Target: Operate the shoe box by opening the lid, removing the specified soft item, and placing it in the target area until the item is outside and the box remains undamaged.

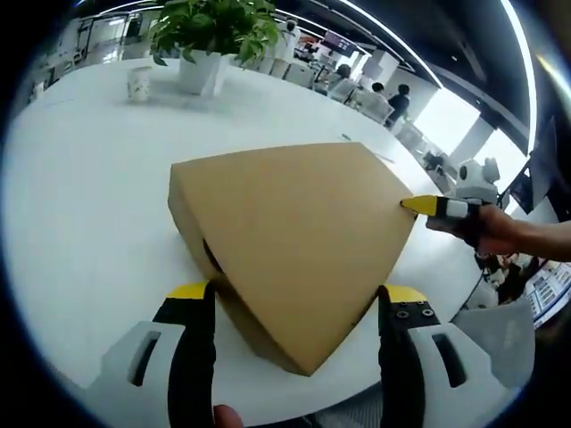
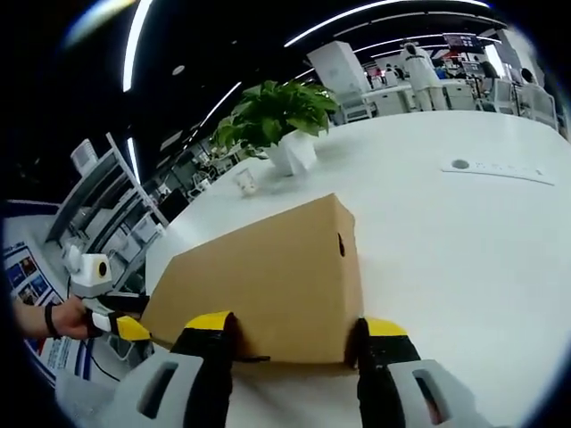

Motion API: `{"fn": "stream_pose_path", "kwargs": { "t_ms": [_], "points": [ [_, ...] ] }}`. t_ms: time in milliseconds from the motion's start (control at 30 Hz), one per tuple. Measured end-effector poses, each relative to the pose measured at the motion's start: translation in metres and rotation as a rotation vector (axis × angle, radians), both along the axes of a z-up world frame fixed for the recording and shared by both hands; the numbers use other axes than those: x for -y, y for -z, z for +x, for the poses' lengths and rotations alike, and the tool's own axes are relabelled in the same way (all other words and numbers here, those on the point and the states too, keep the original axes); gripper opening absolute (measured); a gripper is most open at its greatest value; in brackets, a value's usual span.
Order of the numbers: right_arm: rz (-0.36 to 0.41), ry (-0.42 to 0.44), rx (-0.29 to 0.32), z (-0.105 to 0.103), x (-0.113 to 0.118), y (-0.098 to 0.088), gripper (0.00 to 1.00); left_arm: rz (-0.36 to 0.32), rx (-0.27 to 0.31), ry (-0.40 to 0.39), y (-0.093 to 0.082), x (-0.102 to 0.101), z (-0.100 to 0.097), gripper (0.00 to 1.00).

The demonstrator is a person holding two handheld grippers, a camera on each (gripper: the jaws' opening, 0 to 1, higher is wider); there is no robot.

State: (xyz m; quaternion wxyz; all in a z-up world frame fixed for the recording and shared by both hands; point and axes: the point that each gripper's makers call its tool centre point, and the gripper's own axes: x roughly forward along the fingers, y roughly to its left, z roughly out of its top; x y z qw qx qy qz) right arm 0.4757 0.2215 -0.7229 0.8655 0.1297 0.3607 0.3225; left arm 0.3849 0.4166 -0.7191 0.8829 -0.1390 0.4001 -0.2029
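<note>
Both grippers spread wide. Left gripper point(image 1: 299, 299) straddles the shoe box point(image 1: 299, 236) corner; right gripper point(image 2: 299, 334) jaws flank its near end, lid closed.

An open-plan office is indicated: a large white table point(image 1: 80, 205) carries a potted plant point(image 1: 210, 36) and a cup point(image 1: 138, 83), seated people point(image 1: 375, 94) are seen at desks under long ceiling light strips point(image 2: 357, 13), and what may be shelving point(image 2: 103, 201) is glimpsed beyond.
</note>
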Motion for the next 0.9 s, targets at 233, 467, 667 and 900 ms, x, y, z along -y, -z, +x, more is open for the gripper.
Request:
{"fn": "stream_pose_path", "kwargs": {
  "t_ms": [233, 467, 667, 900],
  "points": [
    [-0.027, -0.107, 0.032, -0.008, -0.003, 0.001, 0.61, 0.001, 0.023, -0.023, 0.000, -0.002, -0.001, 0.75],
    [-0.048, -0.193, 0.072, -0.016, -0.001, -0.003, 0.65, 0.035, 0.057, 0.011, 0.002, -0.005, 0.002, 0.76],
    [-0.110, -0.282, 0.131, -0.022, -0.001, -0.004, 0.65, 0.097, 0.073, 0.052, 0.007, -0.004, 0.001, 0.77],
    [-0.157, -0.279, 0.158, -0.022, -0.001, -0.002, 0.60, 0.109, 0.075, 0.022, 0.010, -0.005, 0.004, 0.72]
  ]
}}
